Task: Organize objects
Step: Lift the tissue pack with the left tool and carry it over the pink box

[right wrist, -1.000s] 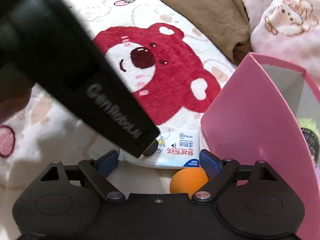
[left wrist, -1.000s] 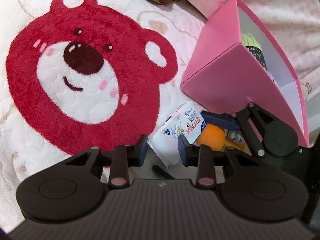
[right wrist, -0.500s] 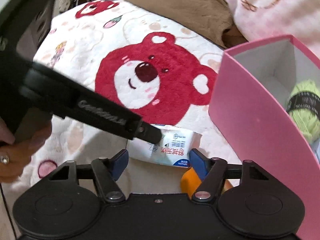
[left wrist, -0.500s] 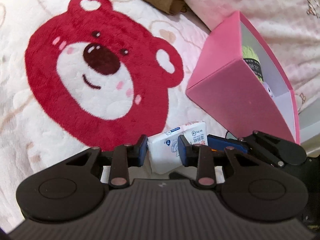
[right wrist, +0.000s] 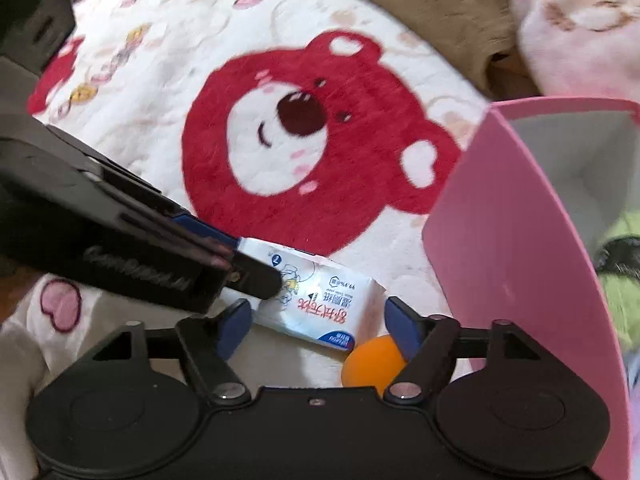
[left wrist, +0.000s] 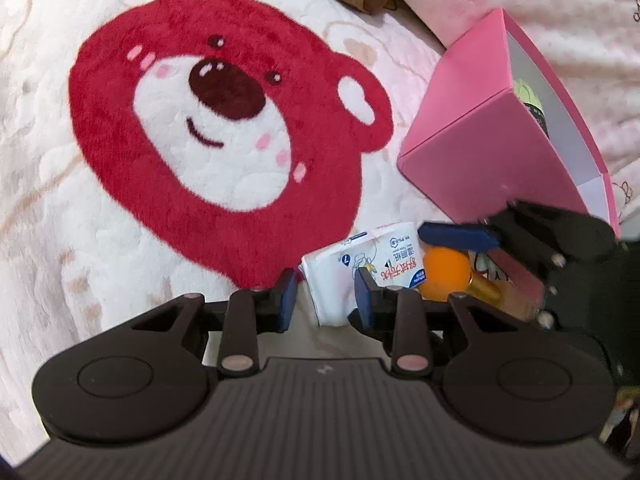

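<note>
A white wet-wipes pack (left wrist: 352, 268) with red and blue print lies on the bear blanket, and my left gripper (left wrist: 326, 294) is shut on its near end. In the right wrist view the same pack (right wrist: 320, 300) sits between the fingers of my right gripper (right wrist: 318, 322). Its jaws are opening and the pads stand off the pack. The left gripper (right wrist: 240, 256) reaches in from the left there. An orange ball (right wrist: 370, 362) rests under the right finger, beside the pack; the left wrist view shows the ball (left wrist: 444, 274) too. The pink box (right wrist: 500, 240) stands just to the right.
The pink box (left wrist: 480, 152) holds a green yarn ball (right wrist: 620, 264). A red bear face (left wrist: 224, 136) covers the white blanket. Brown cloth (right wrist: 420, 8) and a pink blanket (right wrist: 580, 28) lie at the back. A yellow and pink item (left wrist: 492, 284) lies beside the ball.
The right gripper's jaws narrowed around the pack and then widened again, and its view swung. The left gripper kept its hold on the pack and hardly moved.
</note>
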Tool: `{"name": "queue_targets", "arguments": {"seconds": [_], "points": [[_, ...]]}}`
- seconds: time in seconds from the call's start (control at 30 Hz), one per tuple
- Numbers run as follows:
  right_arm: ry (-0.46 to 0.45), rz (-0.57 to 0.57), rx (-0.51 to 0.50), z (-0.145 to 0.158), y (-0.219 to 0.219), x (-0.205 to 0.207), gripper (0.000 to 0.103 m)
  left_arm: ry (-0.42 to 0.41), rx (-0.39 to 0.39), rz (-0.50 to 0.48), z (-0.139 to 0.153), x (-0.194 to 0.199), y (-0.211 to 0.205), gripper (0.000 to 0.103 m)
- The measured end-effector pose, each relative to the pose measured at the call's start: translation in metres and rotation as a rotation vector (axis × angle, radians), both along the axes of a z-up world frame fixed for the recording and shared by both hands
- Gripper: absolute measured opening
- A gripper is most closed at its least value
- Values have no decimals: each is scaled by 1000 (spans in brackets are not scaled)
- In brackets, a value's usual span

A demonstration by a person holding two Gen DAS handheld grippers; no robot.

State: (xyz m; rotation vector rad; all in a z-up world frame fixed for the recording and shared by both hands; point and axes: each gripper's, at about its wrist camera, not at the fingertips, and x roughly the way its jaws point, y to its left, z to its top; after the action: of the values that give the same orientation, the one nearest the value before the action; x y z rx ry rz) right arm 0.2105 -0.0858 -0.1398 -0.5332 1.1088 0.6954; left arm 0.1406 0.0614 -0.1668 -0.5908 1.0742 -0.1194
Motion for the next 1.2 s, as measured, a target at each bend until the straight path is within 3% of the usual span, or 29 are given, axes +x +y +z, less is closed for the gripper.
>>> {"name": "queue_targets", "arguments": {"seconds": [0.1,0.2,0.43,0.73,0.93,1.2], "points": [[55,35,-14,-3,5,6,85,-7,-22,11,-1,-1,2,29],[14,35,-42,-5,10,-3,74,-8,-73,26,-5,-1,4,28],[-69,-49,-17,15,2,-23,68,-87,-41,-9,12,-10,-2,28],[-171,-124,54,72,-13,-53,68,-173,15,-131,75,-26,-9,28],[-200,-215,138,112,-35,-73,68,-208,80,-247,128,-36,-26,28],[-203,-372,245,163,-66,-101,68,-216,101,-374,191,-36,-57,29]]}}
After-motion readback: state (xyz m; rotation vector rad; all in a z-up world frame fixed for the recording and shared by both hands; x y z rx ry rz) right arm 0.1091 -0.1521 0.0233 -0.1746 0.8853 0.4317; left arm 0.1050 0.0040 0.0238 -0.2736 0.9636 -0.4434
